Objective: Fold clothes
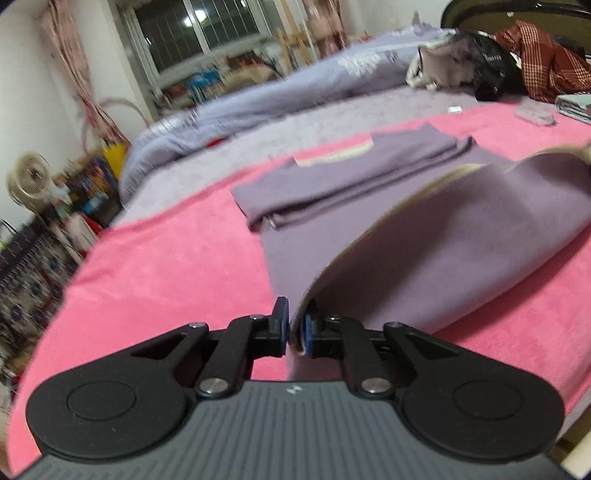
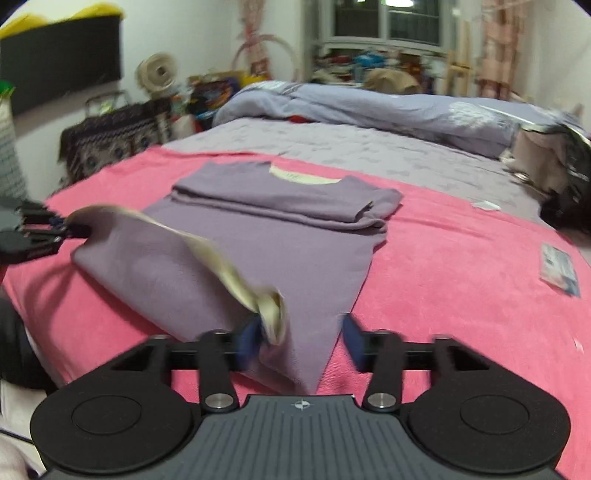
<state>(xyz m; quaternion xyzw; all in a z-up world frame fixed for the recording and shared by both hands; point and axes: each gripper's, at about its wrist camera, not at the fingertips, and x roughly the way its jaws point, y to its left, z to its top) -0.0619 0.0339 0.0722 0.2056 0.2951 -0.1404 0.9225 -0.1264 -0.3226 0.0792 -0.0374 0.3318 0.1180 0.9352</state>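
Two grippers at hem of purple shirt (image 2: 280,236): your left gripper (image 1: 293,328) pinches hem corner; your right gripper (image 2: 303,341) gapes, unclamped. Soft, light, floppy cloth; grip corners.

2 fisheye wrist cameras look forward and downward along their own fingers, low and close over a pink blanket (image 1: 159,273) on a bed. The left view faces up the bed from the shirt's (image 1: 332,192) left hem corner, with the window (image 1: 199,29) at upper left. The right view faces the same way from the right corner, catching the left gripper (image 2: 79,230) at its left edge. Both share the shirt, blanket, quilt (image 2: 369,107) and window.
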